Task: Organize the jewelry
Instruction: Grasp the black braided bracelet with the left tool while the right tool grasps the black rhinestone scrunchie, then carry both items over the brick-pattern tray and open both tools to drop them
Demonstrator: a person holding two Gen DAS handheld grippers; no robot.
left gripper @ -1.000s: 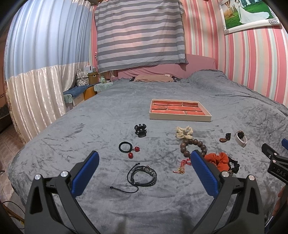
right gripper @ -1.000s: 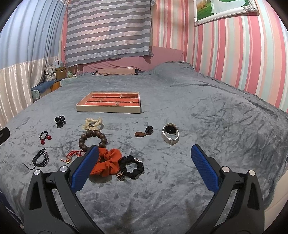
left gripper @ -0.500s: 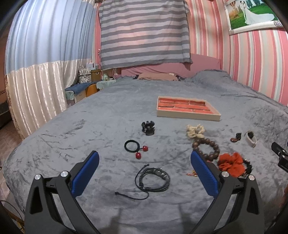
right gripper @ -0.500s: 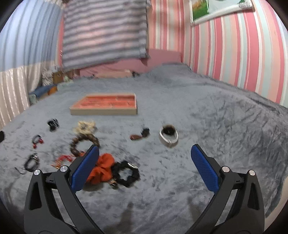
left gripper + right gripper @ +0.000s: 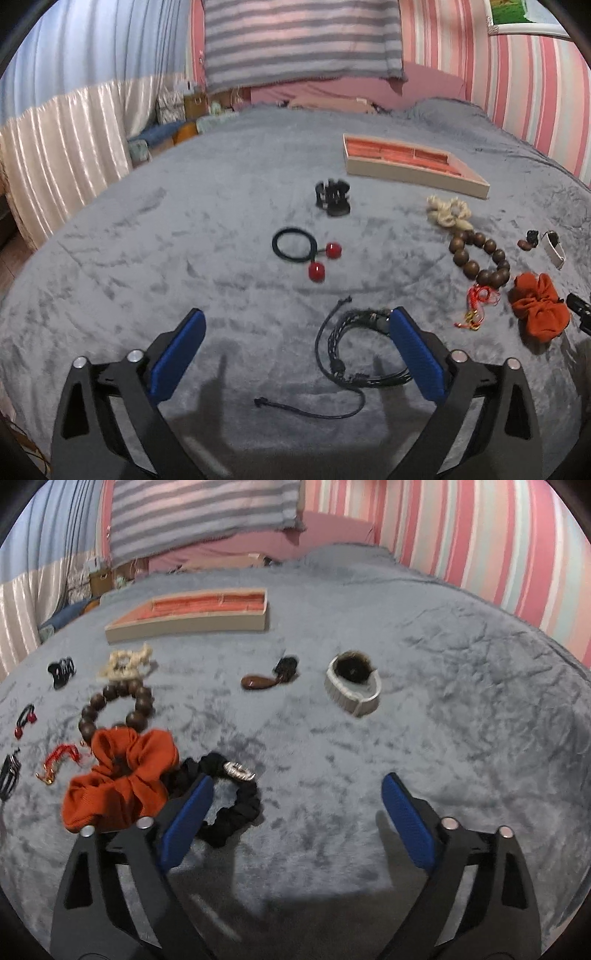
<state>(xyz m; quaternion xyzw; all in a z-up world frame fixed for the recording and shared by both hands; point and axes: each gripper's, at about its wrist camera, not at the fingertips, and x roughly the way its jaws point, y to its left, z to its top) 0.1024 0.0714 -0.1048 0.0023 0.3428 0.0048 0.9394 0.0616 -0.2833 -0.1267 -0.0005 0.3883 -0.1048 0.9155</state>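
Observation:
Jewelry lies scattered on a grey bedspread (image 5: 184, 240). My left gripper (image 5: 297, 347) is open and empty, low over a black braided cord bracelet (image 5: 354, 347) that lies against its right finger. Beyond it lie a black hair tie with red beads (image 5: 301, 249), a black claw clip (image 5: 332, 194), a cream scrunchie (image 5: 448, 212), a wooden bead bracelet (image 5: 480, 258) and an orange scrunchie (image 5: 537, 314). My right gripper (image 5: 297, 801) is open and empty, its left finger over a black scrunchie (image 5: 229, 805) beside the orange scrunchie (image 5: 118, 779). A white watch (image 5: 352, 688) and a brown clip (image 5: 269, 675) lie ahead.
An orange-lined jewelry tray (image 5: 410, 164) sits at the back of the bed; it also shows in the right wrist view (image 5: 192, 614). Curtains (image 5: 55, 147) hang to the left and a striped wall (image 5: 480, 535) stands to the right. A pink headboard (image 5: 369, 85) is behind.
Both grippers have moved forward and down toward the bed. The left has closed in on the black cord bracelet, the right on the black scrunchie. Both stay open.

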